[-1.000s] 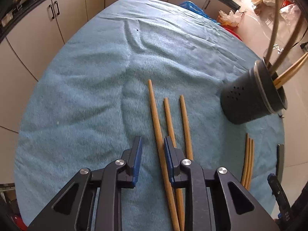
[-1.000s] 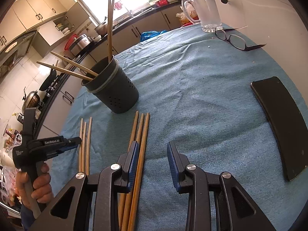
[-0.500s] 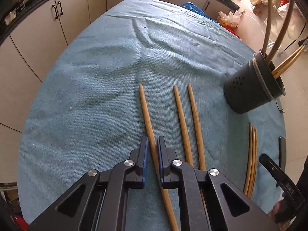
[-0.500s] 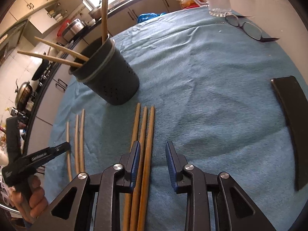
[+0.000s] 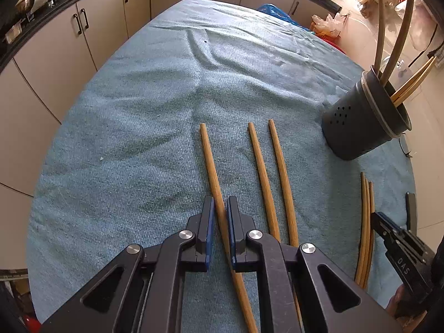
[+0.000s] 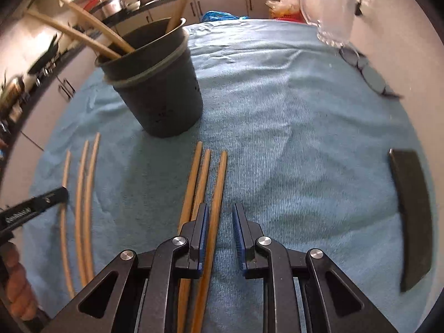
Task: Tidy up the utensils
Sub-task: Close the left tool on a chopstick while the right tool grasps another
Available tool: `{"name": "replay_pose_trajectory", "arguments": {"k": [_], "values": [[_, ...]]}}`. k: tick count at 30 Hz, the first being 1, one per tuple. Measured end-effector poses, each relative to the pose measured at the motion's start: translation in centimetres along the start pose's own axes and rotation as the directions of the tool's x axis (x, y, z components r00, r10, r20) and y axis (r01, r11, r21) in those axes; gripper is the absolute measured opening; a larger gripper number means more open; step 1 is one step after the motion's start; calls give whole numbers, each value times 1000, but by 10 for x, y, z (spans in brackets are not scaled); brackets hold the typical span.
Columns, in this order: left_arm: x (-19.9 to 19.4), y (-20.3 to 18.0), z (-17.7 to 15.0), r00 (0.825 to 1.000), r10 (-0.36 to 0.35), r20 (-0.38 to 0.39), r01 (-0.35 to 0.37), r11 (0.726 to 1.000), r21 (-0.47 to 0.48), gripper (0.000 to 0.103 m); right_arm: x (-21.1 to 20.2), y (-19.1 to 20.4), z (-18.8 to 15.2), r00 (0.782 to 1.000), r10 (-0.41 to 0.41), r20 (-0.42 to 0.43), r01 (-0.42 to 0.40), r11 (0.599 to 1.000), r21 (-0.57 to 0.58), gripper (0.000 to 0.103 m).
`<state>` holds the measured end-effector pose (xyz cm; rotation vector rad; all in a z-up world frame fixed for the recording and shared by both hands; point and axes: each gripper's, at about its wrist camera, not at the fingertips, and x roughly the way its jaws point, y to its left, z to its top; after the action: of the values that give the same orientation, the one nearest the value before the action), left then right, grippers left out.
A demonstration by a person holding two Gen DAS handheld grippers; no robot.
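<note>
Left claw (image 5: 220,208) now clamped on a chopstick (image 5: 209,161), earlier open; right claw (image 6: 220,216) narrower, closing, unclamped astride another chopstick (image 6: 219,183)

Matt wooden chopsticks (image 5: 213,172), rough cloth (image 5: 138,111)

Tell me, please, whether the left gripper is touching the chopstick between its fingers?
Touching. The left wrist view shows the left gripper with both blue pads pressed against the chopstick, no gap either side.

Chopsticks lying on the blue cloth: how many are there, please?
6. One chopstick sits between the left gripper's pads, two lie beside it, and three lie together at the right gripper. The holder has more inside.
</note>
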<state>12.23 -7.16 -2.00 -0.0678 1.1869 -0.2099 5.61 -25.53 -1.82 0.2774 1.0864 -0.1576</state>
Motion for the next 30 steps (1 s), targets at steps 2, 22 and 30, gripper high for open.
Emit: {"name": "replay_pose_trajectory", "arguments": {"k": [2,22,30], "values": [[1,-2,2,1000,9,8,-9,1000,10,9,2,0,3,1000,-14,6,14,1000,-8,9],[-98,-6,-8,965,-139,222,131,990,50,7,-91,-27,-4,929,186,319,-220,973,73,7],[-114,-9,-10,963,-138,230,127,990,63,7,-119,-24,-14,905,196,377,-234,970,59,7]]}}
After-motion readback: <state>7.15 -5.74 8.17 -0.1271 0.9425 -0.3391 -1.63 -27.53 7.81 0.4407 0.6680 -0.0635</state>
